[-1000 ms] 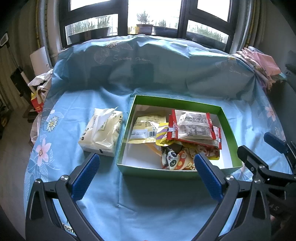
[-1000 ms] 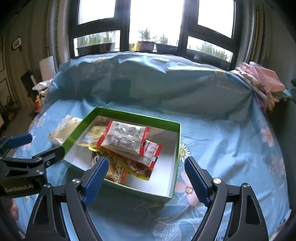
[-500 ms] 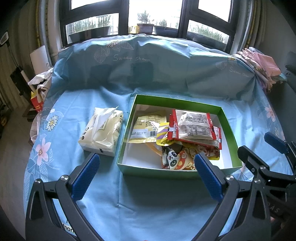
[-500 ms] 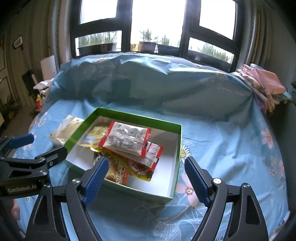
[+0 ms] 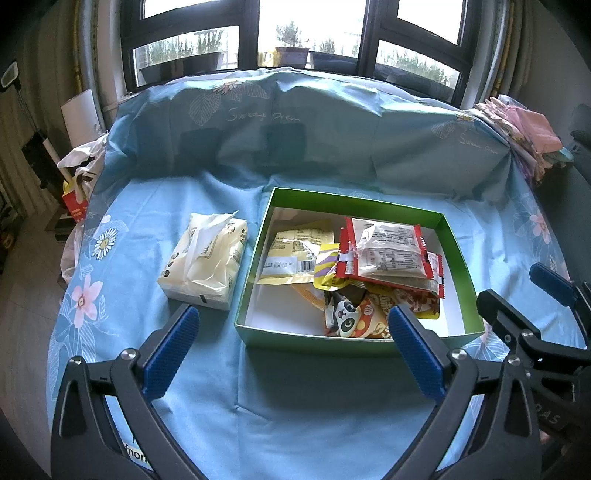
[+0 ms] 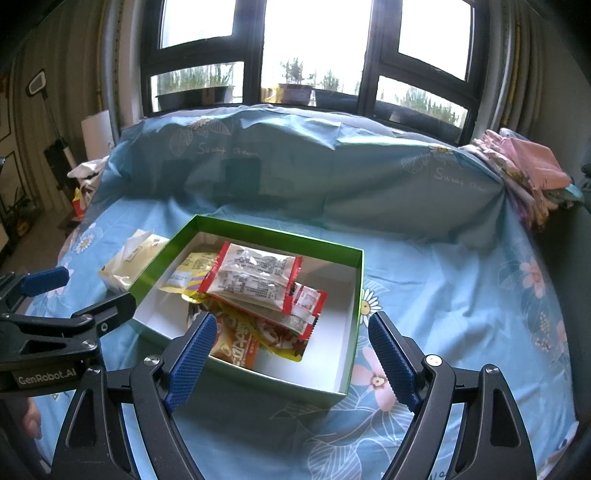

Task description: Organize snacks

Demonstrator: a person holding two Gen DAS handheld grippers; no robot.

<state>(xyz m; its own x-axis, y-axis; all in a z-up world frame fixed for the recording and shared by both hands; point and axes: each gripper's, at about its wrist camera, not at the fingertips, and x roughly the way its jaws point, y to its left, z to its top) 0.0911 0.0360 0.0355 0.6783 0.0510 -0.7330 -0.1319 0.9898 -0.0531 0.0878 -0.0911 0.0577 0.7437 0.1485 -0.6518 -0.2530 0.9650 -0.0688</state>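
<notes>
Both grippers, left gripper (image 5: 291, 325) and right gripper (image 6: 291, 332), point down at the green box (image 5: 458, 254) of snacks (image 5: 384, 254), jaws wide, empty. Only the left view shows the whole tissue pack (image 5: 205, 262) beside it.

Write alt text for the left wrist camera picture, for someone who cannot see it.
An open green cardboard box sits on a blue flowered bedsheet, holding a loose pile of snack packets topped by a red-edged clear packet. A pale yellow tissue pack lies left of the box. The left gripper frames the bottom, jaws open and empty, before a dark-framed window.
</notes>
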